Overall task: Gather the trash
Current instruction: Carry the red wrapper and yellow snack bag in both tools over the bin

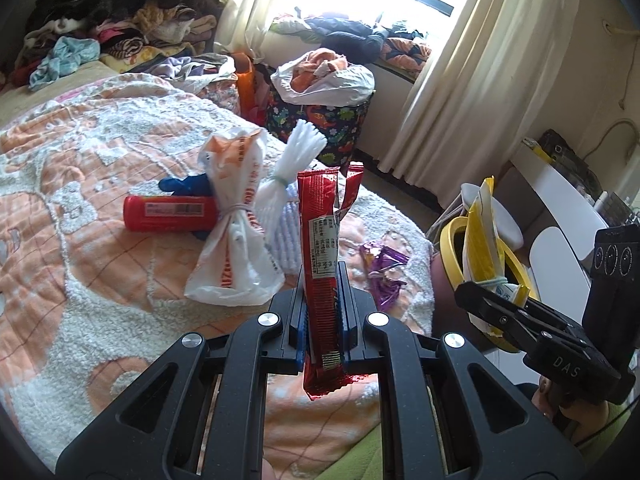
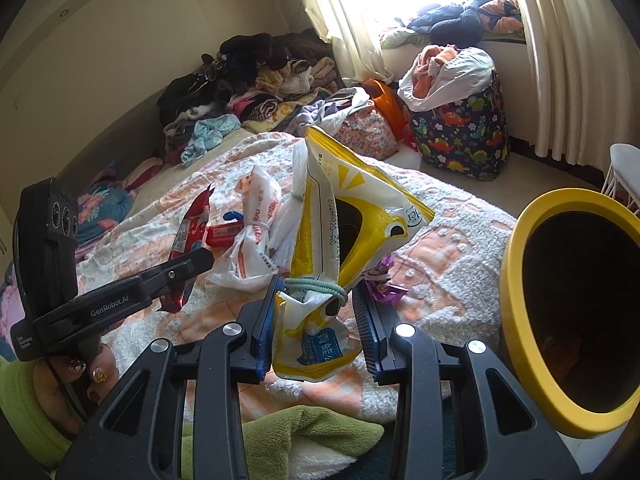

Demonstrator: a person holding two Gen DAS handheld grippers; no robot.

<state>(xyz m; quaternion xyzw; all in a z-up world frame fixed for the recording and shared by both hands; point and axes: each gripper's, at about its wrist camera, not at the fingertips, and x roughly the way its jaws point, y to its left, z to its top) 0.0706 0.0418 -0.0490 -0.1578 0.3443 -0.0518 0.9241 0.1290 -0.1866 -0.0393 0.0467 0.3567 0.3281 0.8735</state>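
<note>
My left gripper (image 1: 322, 276) is shut on a red snack wrapper (image 1: 320, 240) and holds it upright above the bed. My right gripper (image 2: 320, 292) holds a yellow-and-white pouch (image 2: 340, 216) tied with a green band; it also shows in the left wrist view (image 1: 486, 240). The yellow-rimmed bin (image 2: 516, 304) stands just right of the pouch. On the blanket lie a tied white-and-orange plastic bag (image 1: 236, 220), a white ribbed bag (image 1: 288, 184), a red tube (image 1: 168, 212) and a purple wrapper (image 1: 382, 268).
The bed carries an orange-and-white blanket (image 1: 100, 184) and a heap of clothes (image 1: 112, 20) at the far end. A dinosaur-print hamper (image 2: 460, 132) with a white bag stands under the window. A white rack (image 2: 624, 176) is beyond the bin.
</note>
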